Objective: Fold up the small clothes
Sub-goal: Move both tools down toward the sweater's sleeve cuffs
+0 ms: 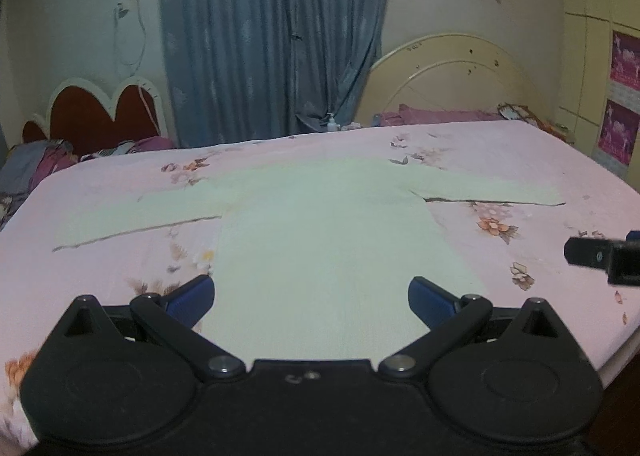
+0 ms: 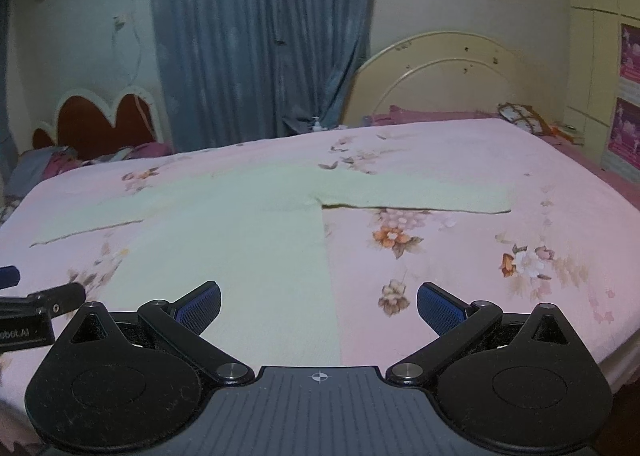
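Currently I log one pale green top, soft, limp, flat mid-bed; left gripper and right gripper spread wide, empty; best grasped at hem corners.

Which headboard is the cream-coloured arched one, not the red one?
The cream headboard right of the blue curtain; the red headboard is left, heart-shaped.

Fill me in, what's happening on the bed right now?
A pale green top lies spread flat on the pink floral sheet, both sleeves stretched out to the sides. Nothing is folded yet. The left gripper hovers over the hem with its fingers open, holding nothing. The right gripper is also open and empty, lined up over the top's right edge near the hem.
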